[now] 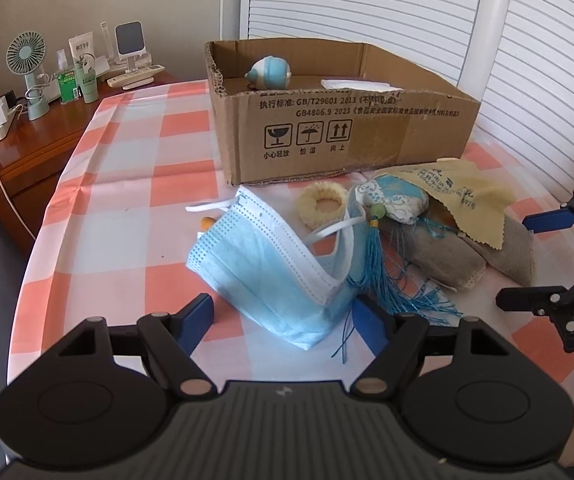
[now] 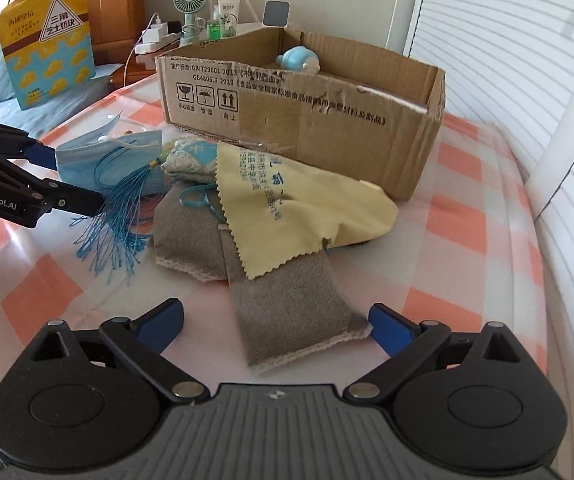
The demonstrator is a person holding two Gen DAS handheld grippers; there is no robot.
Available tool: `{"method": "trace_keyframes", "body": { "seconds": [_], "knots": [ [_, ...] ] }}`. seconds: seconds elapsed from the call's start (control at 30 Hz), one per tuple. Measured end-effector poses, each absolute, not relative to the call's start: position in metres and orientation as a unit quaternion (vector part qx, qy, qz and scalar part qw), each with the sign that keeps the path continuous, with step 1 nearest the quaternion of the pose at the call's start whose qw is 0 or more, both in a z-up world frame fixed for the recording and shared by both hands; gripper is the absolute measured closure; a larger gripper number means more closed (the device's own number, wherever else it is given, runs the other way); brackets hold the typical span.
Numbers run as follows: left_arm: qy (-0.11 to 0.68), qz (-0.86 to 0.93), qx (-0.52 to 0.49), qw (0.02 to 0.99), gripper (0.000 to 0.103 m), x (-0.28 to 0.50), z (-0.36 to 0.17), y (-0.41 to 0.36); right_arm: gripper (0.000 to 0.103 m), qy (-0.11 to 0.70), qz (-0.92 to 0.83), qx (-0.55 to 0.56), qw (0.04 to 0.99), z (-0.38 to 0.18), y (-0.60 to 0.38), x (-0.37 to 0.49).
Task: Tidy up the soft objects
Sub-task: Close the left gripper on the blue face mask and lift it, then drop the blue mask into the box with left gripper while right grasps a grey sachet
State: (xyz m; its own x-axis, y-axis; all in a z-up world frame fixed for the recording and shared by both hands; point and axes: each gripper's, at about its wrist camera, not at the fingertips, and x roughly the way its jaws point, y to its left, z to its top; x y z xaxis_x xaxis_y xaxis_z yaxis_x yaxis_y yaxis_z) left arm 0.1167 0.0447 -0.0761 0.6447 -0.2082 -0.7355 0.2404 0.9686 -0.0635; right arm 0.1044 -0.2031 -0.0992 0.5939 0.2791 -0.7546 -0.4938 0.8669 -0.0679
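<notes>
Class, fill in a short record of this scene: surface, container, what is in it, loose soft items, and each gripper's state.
surface: checked cloth
container: cardboard box, open top
in box: blue-and-white toy, white item
loose items: face mask, tasselled sachet, yellow cloth, grey towel, cream ring
left gripper: open around the mask
right gripper: open over the towel's end

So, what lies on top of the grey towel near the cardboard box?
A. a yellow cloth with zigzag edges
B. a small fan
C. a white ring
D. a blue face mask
A: the yellow cloth is draped over the grey towel, in front of the cardboard box.
</notes>
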Motion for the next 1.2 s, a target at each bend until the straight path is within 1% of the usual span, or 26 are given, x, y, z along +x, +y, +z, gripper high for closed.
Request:
{"method": "trace_keyframes", "body": {
  "seconds": [0.07,0.1,0.17,0.47,0.5,0.57,0.6,0.63,0.7,1.13,1.17,1.2],
  "knots": [
    [0.403,-0.125,0.019,0.907,0.027,0.117,-0.076,0.044,0.008,0.385,0.205,-0.148,0.887,-0.099,-0.204,0.11],
    [0.403,-0.124,0.017,0.907,0.027,0.118,-0.076,0.044,0.012,0.386,0.206,-0.143,0.888,-0.099,-0.205,0.113],
    [0.401,-0.122,0.015,0.908,0.027,0.118,-0.075,0.044,0.016,0.392,0.217,-0.125,0.885,-0.099,-0.207,0.119],
    [0.377,-0.112,0.044,0.918,0.028,0.121,-0.071,0.035,0.016,0.389,0.227,-0.118,0.885,-0.1,-0.204,0.108],
    [0.377,-0.117,0.054,0.917,0.033,0.121,-0.073,0.033,0.016,0.389,0.227,-0.116,0.885,-0.101,-0.204,0.109],
    [0.377,-0.128,0.077,0.914,0.047,0.121,-0.076,0.03,0.016,0.389,0.227,-0.117,0.885,-0.101,-0.204,0.109],
    [0.374,-0.132,0.079,0.915,0.06,0.12,-0.077,0.03,0.016,0.389,0.227,-0.117,0.885,-0.1,-0.203,0.108],
    [0.376,-0.135,0.075,0.914,0.07,0.121,-0.076,0.031,0.016,0.388,0.226,-0.118,0.886,-0.1,-0.203,0.108],
    [0.379,-0.143,0.065,0.912,0.075,0.122,-0.074,0.034,0.016,0.387,0.225,-0.118,0.886,-0.1,-0.203,0.107],
    [0.39,-0.135,0.032,0.91,0.077,0.101,-0.055,0.067,0.017,0.381,0.228,-0.139,0.885,-0.099,-0.195,0.11],
    [0.389,-0.134,0.031,0.911,0.077,0.099,-0.053,0.069,0.019,0.38,0.229,-0.14,0.885,-0.098,-0.195,0.111],
    [0.388,-0.134,0.029,0.911,0.077,0.098,-0.052,0.07,0.023,0.38,0.232,-0.139,0.884,-0.098,-0.194,0.112]
  ]
}}
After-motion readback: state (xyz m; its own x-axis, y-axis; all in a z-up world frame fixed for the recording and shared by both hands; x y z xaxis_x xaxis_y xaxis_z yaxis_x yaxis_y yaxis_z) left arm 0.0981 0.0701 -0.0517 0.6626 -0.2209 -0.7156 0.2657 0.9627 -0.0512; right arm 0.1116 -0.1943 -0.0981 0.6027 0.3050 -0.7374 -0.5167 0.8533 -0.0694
